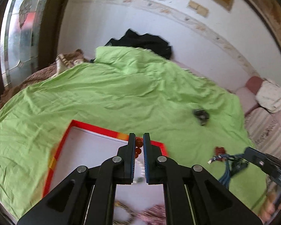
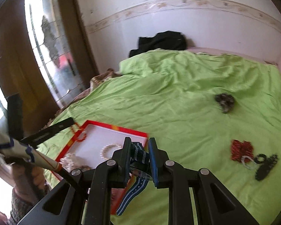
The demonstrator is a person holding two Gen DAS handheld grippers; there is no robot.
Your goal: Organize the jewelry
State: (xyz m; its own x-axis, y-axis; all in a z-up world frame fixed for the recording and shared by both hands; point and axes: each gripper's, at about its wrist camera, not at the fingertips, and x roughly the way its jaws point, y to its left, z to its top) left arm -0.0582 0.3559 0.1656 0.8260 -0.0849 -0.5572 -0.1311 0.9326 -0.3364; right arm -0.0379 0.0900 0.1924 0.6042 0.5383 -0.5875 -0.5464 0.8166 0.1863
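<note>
Both grippers, the left gripper (image 1: 139,146) and right gripper (image 2: 140,151), are black linkages with round silver pivot screws (image 1: 116,159) and blue ribbed pads (image 1: 146,150) inside the jaws. A grey knitted sleeve (image 2: 18,206) shows behind.

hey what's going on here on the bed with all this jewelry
A person is sorting jewelry into a red-rimmed tray on a green sheet. The left tool is shut on an orange bead strand above the tray. The right tool grips a blue striped watch, its strap hanging down. A pearl bracelet already lies in the tray; a red beaded piece and dark pieces wait on the sheet.
</note>
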